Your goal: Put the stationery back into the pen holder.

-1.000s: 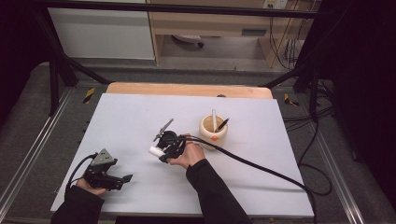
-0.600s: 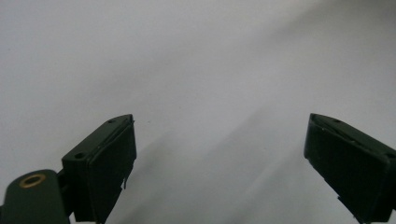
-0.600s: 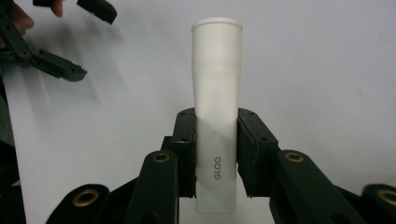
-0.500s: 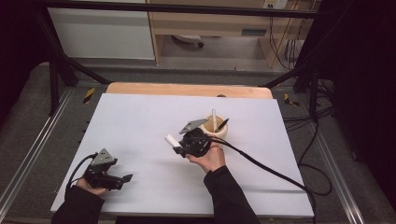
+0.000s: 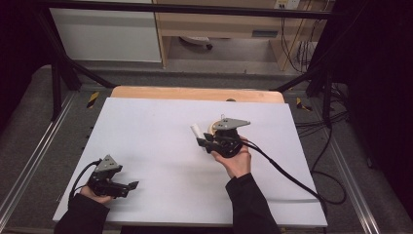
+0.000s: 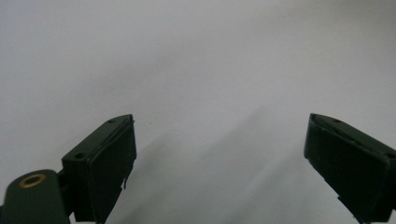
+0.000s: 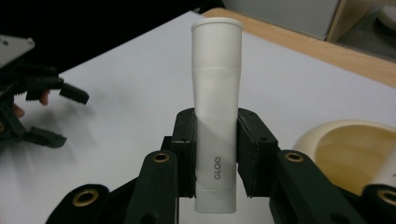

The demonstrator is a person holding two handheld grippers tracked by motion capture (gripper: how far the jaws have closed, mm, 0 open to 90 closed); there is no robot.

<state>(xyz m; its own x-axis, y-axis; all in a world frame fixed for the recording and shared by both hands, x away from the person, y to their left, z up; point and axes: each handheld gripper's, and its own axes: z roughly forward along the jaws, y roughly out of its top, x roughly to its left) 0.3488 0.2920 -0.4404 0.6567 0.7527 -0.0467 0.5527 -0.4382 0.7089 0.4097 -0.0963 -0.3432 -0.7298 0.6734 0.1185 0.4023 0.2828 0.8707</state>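
Note:
My right gripper [image 7: 215, 154] is shut on a white glue stick [image 7: 216, 93] marked "GLOO", both pads pressing its lower part, its capped end away from the jaws. From above, the right gripper [image 5: 202, 141] hangs over the table's middle with the glue stick [image 5: 196, 131] pointing up and left, just left of a pale wooden bowl [image 5: 214, 126]. The bowl's [image 7: 345, 149] rim sits at the right in the right gripper view. My left gripper [image 5: 127, 186] rests near the table's front left corner, jaws wide apart over bare white surface [image 6: 201, 70].
A white mat [image 5: 156, 126] covers the wooden table [image 5: 195, 93]. A thick black cable [image 5: 287, 175] trails from the right gripper across the mat to the right edge. Dark frame legs and floor cables surround the table.
My right hand has carried the glue stick rightward and a little up, from the table's middle to beside the bowl. The left gripper has stayed put.

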